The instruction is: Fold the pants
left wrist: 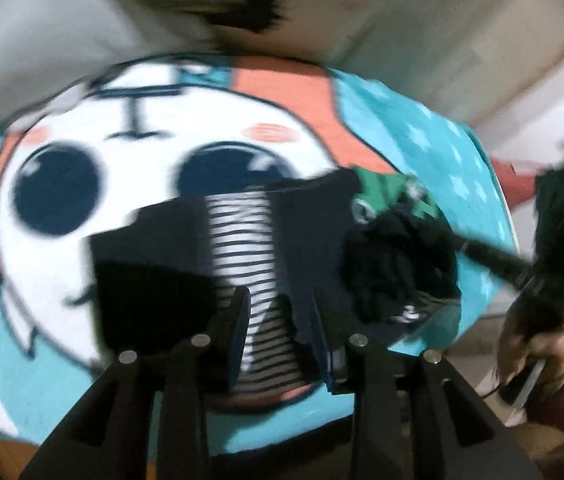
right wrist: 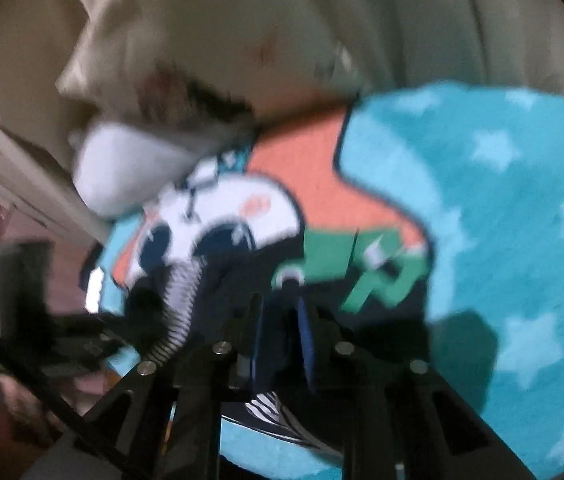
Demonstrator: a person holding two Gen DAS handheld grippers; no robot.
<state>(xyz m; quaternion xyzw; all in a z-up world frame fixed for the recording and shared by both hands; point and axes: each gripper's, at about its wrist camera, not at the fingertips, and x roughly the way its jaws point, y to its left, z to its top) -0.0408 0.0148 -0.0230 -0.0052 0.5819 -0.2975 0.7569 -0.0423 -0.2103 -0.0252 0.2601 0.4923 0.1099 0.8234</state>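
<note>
The pants (left wrist: 161, 264) lie on the rug, black with a white striped panel (left wrist: 237, 232) and a green waistband (left wrist: 382, 188). Their right part is bunched into a dark heap (left wrist: 398, 264). My left gripper (left wrist: 277, 320) hovers over the striped panel, its jaws apart with nothing pinched between them. In the right wrist view, my right gripper (right wrist: 282, 320) sits in the black cloth (right wrist: 378, 312) just below the green waistband (right wrist: 330, 256). Its blue pads (right wrist: 306, 340) stand close together with dark fabric between them. Both views are blurred.
A round cartoon-face rug (left wrist: 61, 300) in teal, orange and white (right wrist: 502, 200) lies under the pants. Pale bedding or cushions (right wrist: 201, 60) rise behind it. A hand (left wrist: 542, 352) and a dark-red trouser leg (left wrist: 562, 408) are at the rug's right edge.
</note>
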